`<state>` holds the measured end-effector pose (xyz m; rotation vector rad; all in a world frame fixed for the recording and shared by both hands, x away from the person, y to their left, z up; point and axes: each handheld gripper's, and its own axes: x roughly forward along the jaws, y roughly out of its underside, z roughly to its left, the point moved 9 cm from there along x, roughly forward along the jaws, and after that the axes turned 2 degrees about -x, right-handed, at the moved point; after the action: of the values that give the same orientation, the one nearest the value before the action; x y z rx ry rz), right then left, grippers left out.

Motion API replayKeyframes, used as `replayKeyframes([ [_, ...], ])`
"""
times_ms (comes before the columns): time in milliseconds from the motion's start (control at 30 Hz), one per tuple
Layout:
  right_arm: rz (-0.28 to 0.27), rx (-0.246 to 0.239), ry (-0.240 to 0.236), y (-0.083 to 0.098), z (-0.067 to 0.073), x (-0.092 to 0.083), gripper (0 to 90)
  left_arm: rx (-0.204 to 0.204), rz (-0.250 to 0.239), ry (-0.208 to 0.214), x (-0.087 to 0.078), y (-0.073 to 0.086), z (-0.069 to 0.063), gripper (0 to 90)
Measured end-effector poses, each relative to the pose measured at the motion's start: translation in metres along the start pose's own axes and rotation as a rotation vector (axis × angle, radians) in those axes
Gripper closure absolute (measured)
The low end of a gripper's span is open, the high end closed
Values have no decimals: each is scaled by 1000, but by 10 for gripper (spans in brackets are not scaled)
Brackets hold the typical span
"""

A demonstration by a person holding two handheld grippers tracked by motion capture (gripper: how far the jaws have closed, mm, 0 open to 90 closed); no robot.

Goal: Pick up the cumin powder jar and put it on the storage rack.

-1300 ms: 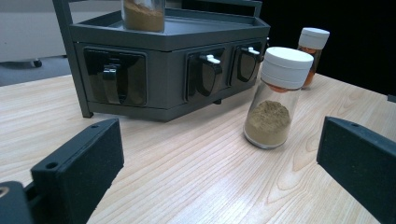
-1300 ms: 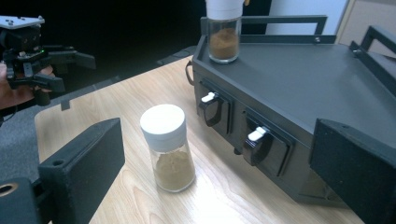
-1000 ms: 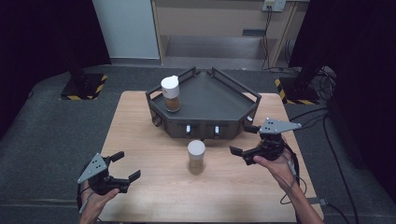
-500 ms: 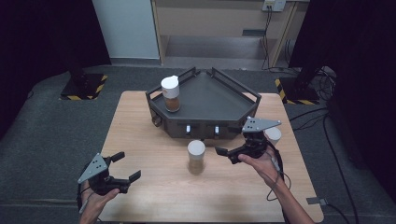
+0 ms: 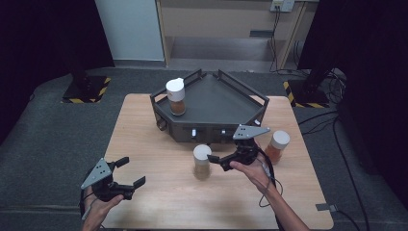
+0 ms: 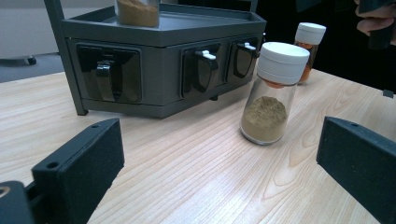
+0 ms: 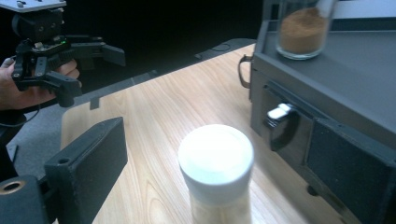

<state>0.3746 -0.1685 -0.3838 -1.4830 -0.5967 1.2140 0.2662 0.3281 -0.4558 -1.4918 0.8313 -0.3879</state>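
Observation:
A spice jar [image 5: 202, 161] with a white cap and tan powder stands on the wooden table [image 5: 154, 144], in front of the dark rack [image 5: 216, 96]. From the left gripper view the jar [image 6: 271, 102] looks slightly tilted. My right gripper [image 5: 217, 161] is open at the jar's right side, its fingertips close to it. Its own camera has the jar's cap [image 7: 215, 158] just ahead, beside the left finger [image 7: 86, 158]. My left gripper [image 5: 132, 171] is open and empty over the table's front left [image 6: 219, 154].
A second jar [image 5: 175, 96] of brown powder stands on the rack's top at its left corner. A third jar [image 5: 277, 146] with orange powder stands on the table right of the rack. The rack's front has several small holders [image 6: 203, 70].
My right gripper has moved left and down toward the middle jar, uncovering the orange jar behind it. The left gripper has stayed put.

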Motion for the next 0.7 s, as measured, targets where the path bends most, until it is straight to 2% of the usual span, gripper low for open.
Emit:
replayKeyframes([
  [400, 28, 5, -3, 15, 1, 25, 71, 3, 5, 5, 1, 0, 0, 0],
  [533, 61, -26, 12, 20, 5, 37, 84, 3, 5, 5, 1, 0, 0, 0],
  [700, 70, -12, 6, 23, 4, 47, 93, 6, 8, 6, 1, 0, -1, 0],
])
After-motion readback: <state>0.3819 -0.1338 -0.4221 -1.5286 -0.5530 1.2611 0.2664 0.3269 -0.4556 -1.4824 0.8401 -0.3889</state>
